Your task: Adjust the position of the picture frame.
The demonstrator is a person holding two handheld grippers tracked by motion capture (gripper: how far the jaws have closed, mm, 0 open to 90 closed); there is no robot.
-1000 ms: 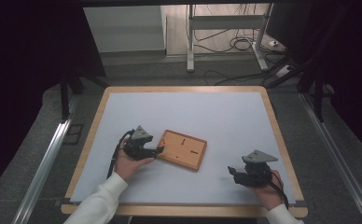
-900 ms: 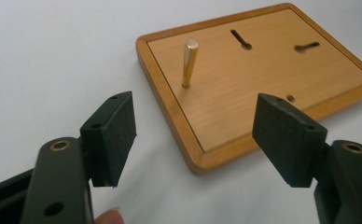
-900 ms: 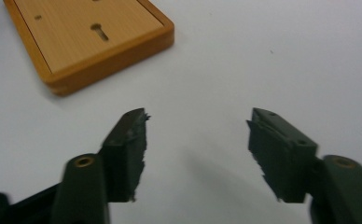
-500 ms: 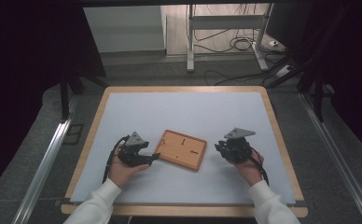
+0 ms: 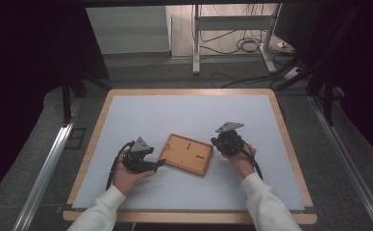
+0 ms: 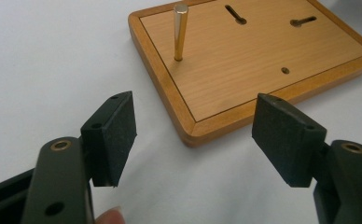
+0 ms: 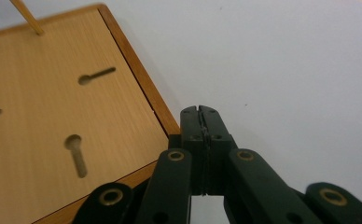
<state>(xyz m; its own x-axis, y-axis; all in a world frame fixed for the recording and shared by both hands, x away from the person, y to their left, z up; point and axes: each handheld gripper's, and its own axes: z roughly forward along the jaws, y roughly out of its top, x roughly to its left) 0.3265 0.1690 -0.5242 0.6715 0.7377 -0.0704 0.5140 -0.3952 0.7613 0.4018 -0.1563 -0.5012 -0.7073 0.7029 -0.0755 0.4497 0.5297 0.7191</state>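
Note:
A flat wooden board (image 5: 187, 154) with keyhole slots lies on the white mat, slightly skewed. In the left gripper view a brass peg (image 6: 180, 30) stands upright near the board's (image 6: 254, 60) far corner. My left gripper (image 5: 158, 163) rests just left of the board, open, its pads (image 6: 118, 130) on either side of the near corner without touching it. My right gripper (image 5: 216, 142) sits at the board's right edge. Its jaws have just been closing and now meet, shut with nothing between them (image 7: 200, 112), beside the board's rim (image 7: 142, 88).
The white mat (image 5: 189, 110) covers a table with a wooden border (image 5: 290, 159). Metal rails (image 5: 45, 163) run along both sides of the table. A stand and cables (image 5: 232, 45) are on the floor beyond the far edge.
My right gripper has moved left from the table's right front to the board's right edge, and its jaws have closed. The left gripper has barely shifted.

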